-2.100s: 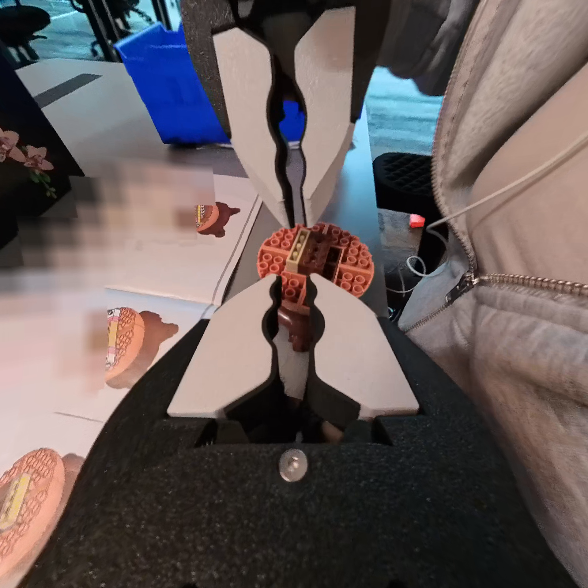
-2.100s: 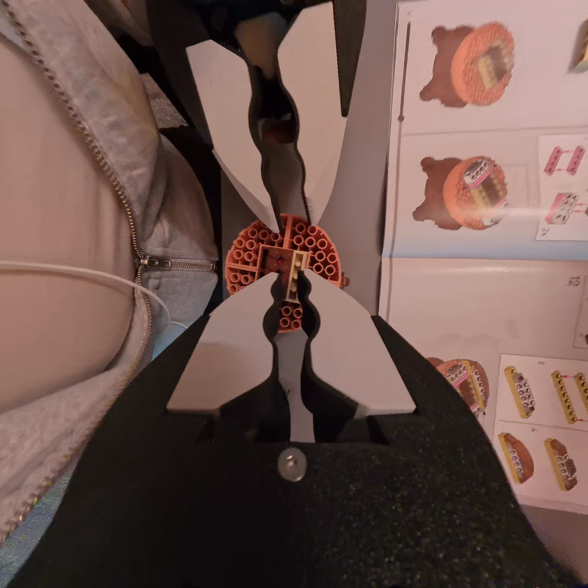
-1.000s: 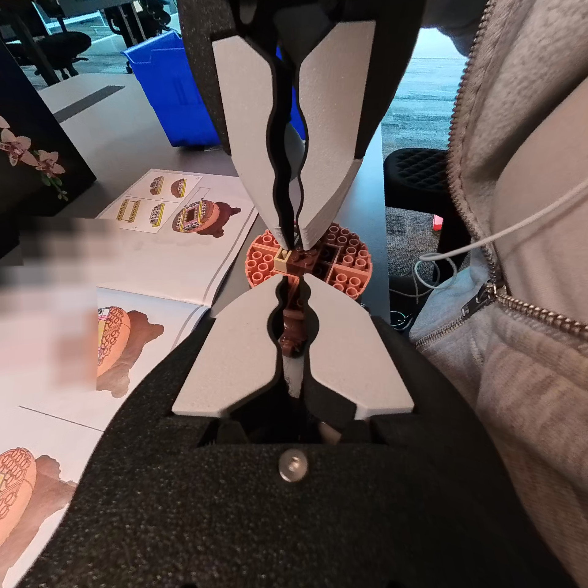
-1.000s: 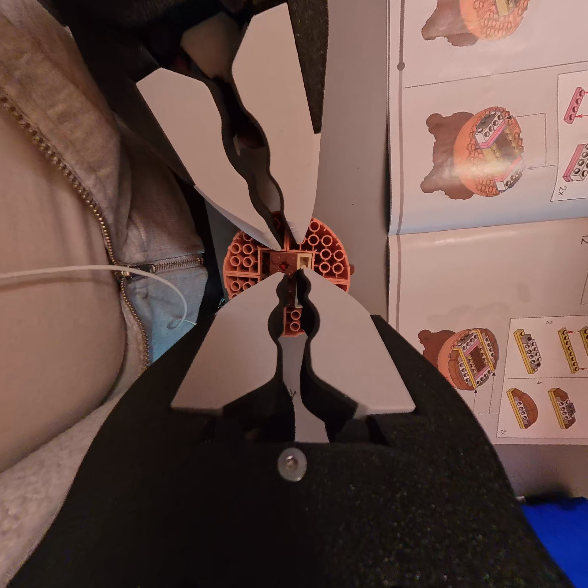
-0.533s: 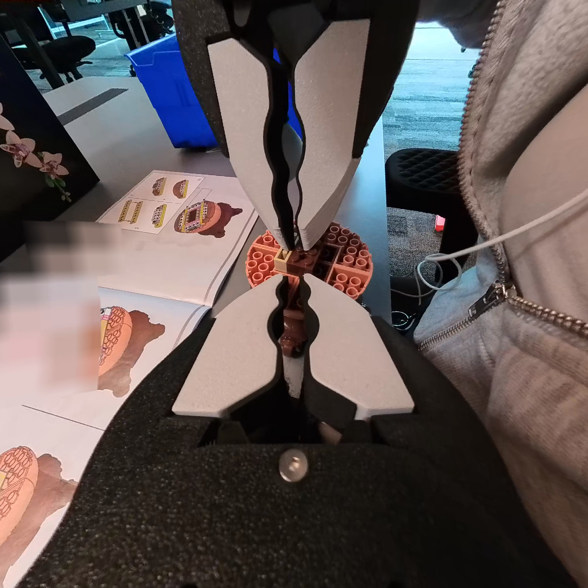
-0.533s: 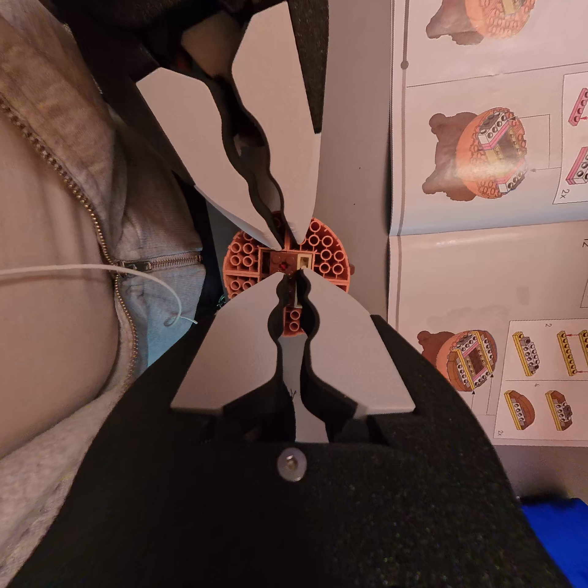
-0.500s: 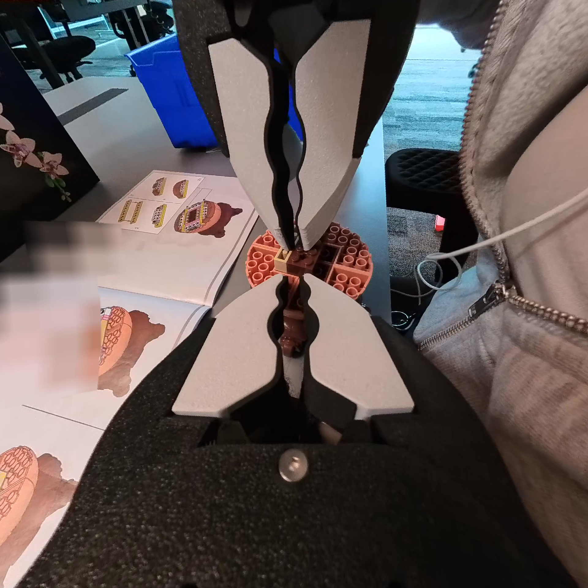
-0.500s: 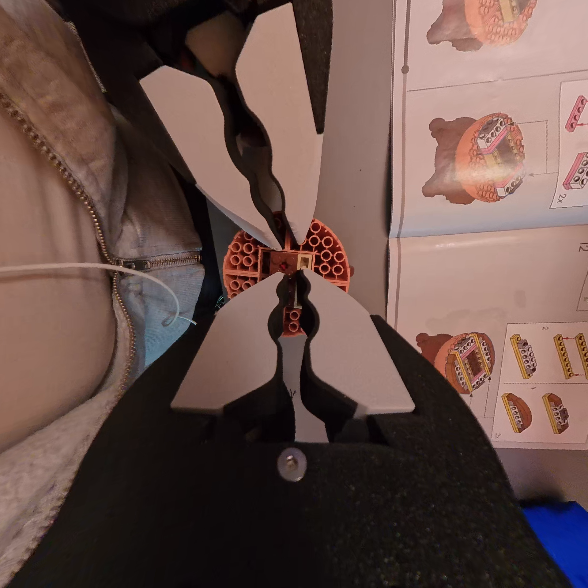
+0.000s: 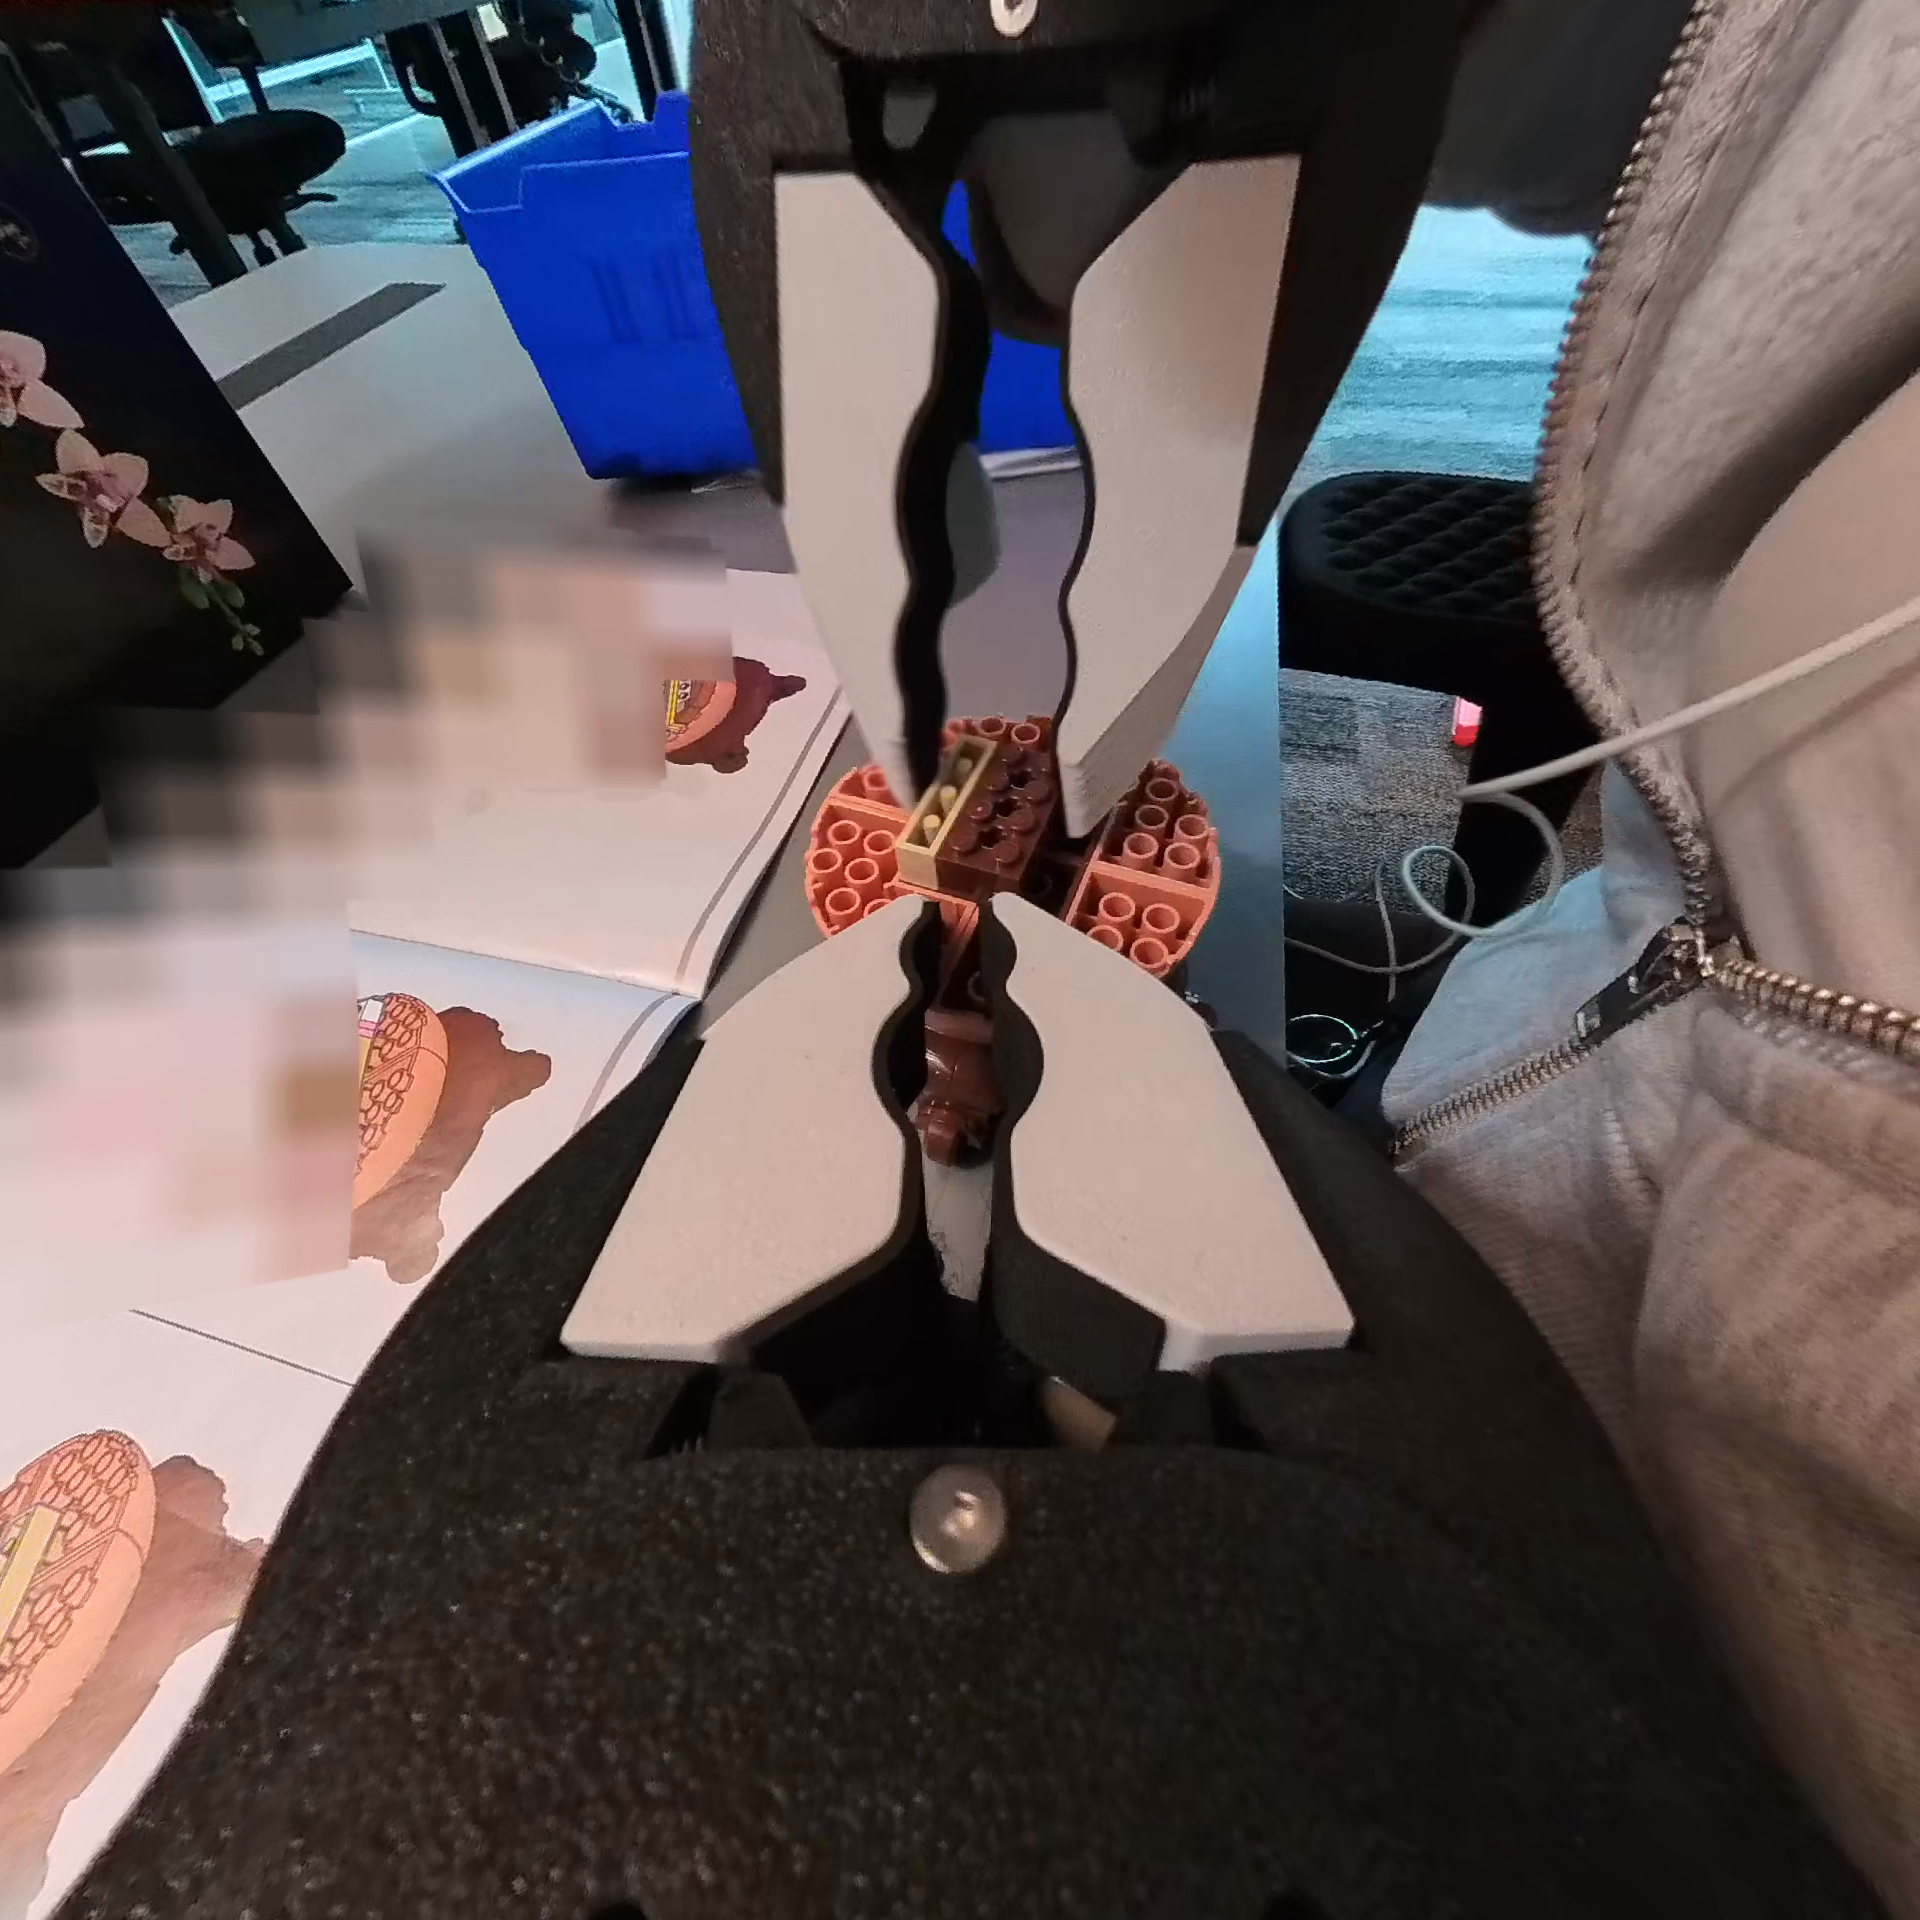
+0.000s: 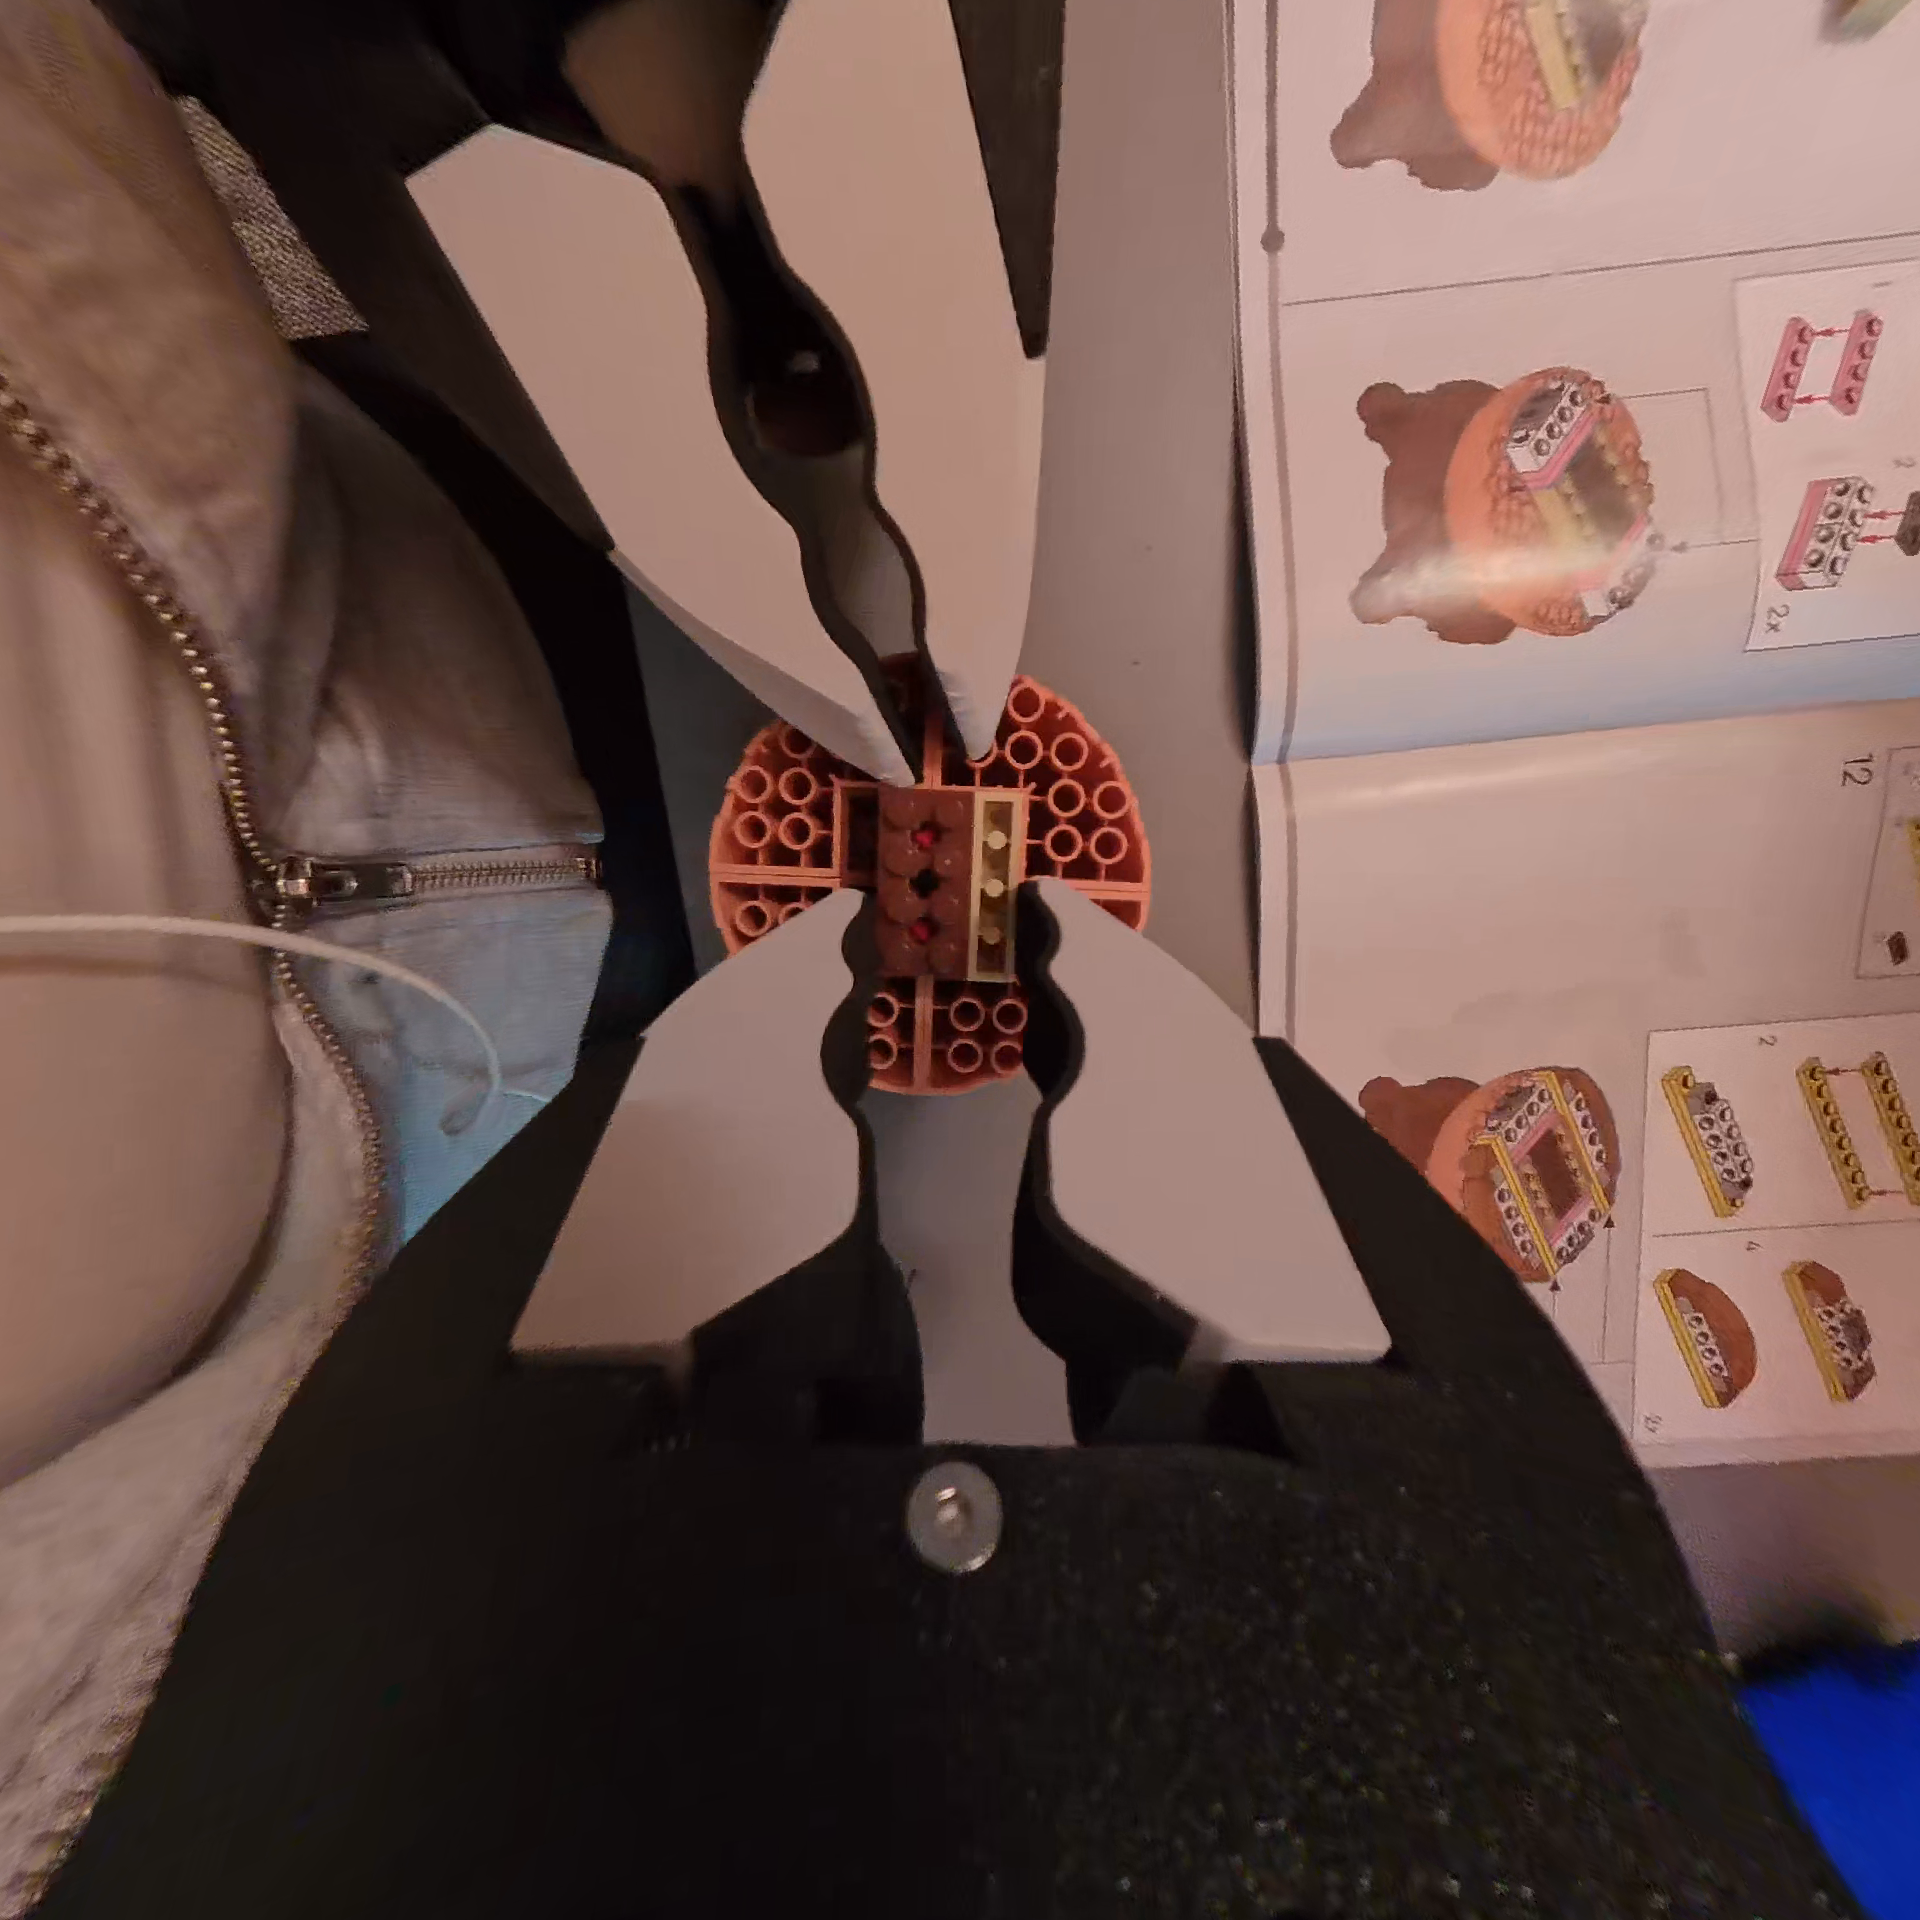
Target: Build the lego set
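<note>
A round salmon lego disc (image 9: 1143, 842) with a brown brick (image 9: 997, 821) and a tan brick (image 9: 940, 810) at its centre is held in the air. My left gripper (image 9: 956, 912) is shut on the model's brown lower part. My right gripper (image 10: 940, 902) is open, its fingertips (image 10: 1044, 914) on either side of the brown brick (image 10: 920, 883) and the tan brick (image 10: 997, 883) on the disc (image 10: 1081, 821). The right gripper also shows from above in the left wrist view (image 9: 987, 800). The left gripper shows at the top of the right wrist view (image 10: 935, 758).
An open instruction booklet (image 9: 582, 862) lies on the grey table, also in the right wrist view (image 10: 1558, 883). A blue bin (image 9: 592, 291) and a dark box with orchid pictures (image 9: 104, 468) stand behind. A person's grey zipped hoodie (image 9: 1714, 935) is close on one side. The grippers are tip to tip, or close to it.
My right gripper was shut on the tan brick and has opened; its fingers now stand wider, around both bricks. The left gripper keeps its hold on the model.
</note>
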A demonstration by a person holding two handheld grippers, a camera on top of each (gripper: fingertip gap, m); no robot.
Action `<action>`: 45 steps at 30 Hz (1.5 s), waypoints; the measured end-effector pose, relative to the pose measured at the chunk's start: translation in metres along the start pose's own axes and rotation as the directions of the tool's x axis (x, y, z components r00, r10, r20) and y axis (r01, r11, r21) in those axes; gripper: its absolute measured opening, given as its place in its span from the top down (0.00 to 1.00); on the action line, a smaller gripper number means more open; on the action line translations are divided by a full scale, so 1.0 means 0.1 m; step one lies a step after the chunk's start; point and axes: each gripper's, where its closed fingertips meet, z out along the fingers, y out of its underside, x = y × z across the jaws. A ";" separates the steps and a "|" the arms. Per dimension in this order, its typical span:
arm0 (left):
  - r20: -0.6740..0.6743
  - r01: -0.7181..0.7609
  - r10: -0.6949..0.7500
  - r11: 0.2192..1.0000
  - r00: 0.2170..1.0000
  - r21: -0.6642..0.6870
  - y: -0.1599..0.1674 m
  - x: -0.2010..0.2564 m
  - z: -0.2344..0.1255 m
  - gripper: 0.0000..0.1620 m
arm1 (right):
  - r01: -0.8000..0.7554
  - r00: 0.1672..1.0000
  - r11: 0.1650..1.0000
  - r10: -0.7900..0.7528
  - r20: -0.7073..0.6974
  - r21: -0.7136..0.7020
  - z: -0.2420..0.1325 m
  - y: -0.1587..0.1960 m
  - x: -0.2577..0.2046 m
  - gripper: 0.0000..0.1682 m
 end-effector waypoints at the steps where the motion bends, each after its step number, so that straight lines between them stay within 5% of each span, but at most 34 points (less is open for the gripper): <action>1: 0.005 -0.001 0.001 1.000 1.000 -0.002 0.00 0.00 0.00 0.96 | 0.003 1.000 1.000 -0.003 -0.001 0.004 0.00 0.00 0.00 0.86; 17: 0.158 0.097 -0.102 0.995 0.982 0.039 -0.05 -0.45 -0.24 0.87 | 0.046 0.999 0.999 -0.046 -0.006 0.013 0.01 -0.10 0.36 0.82; 24: 0.354 0.264 -0.233 0.964 0.906 -0.042 0.19 -1.25 -0.64 0.86 | -0.112 0.982 0.931 0.049 0.184 0.348 -0.39 -0.43 0.37 0.79; 29: 0.479 0.231 -0.088 0.941 0.873 -0.248 0.53 -1.92 -0.76 0.86 | -0.117 0.989 0.906 0.066 0.135 0.408 -0.47 -0.48 0.68 0.80; 37: 0.338 0.039 0.131 0.891 0.932 -0.453 0.65 -2.24 -0.65 0.80 | -0.223 0.969 0.783 0.112 0.220 0.581 -0.56 -0.52 0.83 0.82; 45: 0.203 0.007 0.162 0.765 0.966 -0.644 0.81 -2.32 -0.62 0.85 | -0.287 0.954 0.742 0.165 0.250 0.606 -0.59 -0.32 0.88 0.83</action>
